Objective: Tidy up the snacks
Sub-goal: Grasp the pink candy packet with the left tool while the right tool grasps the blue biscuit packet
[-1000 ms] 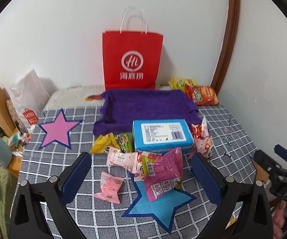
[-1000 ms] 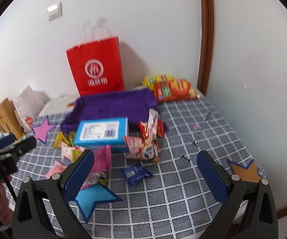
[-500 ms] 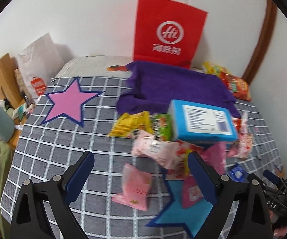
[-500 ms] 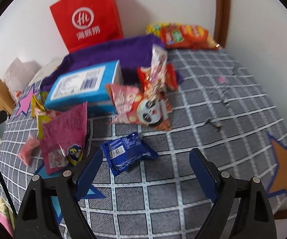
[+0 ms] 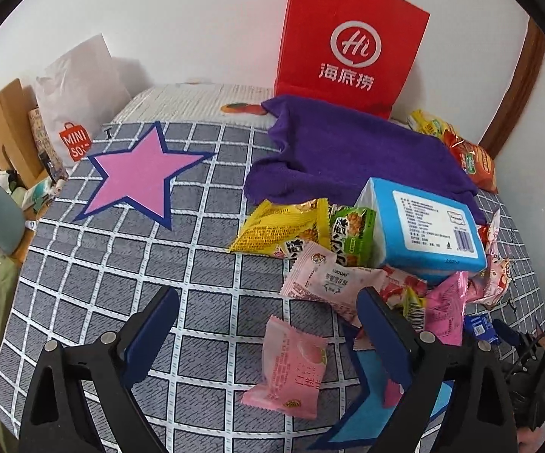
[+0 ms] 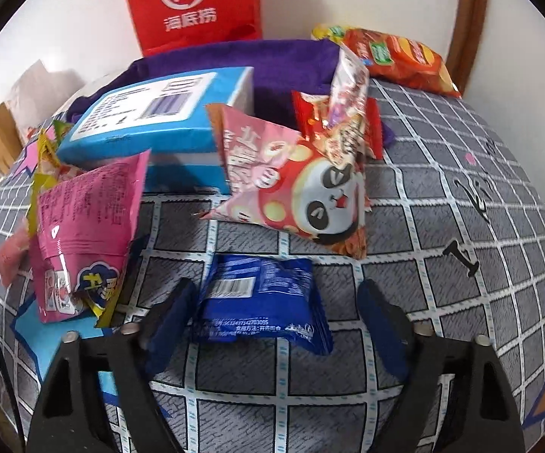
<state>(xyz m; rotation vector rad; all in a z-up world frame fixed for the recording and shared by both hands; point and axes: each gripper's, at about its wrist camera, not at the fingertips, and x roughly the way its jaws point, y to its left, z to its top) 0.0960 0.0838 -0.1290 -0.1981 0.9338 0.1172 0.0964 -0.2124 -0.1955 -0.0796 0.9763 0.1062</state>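
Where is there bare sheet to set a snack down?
Free: the checked sheet between the pink star and the yellow packet. Crowded: around the blue box, with packets piled to the blue star.

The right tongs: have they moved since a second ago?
Yes. The right tongs came down toward the bed, closing around the blue packet, which loomed larger against the checked cover.

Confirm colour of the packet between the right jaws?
Dark blue packet, white barcode label; right wrist view.
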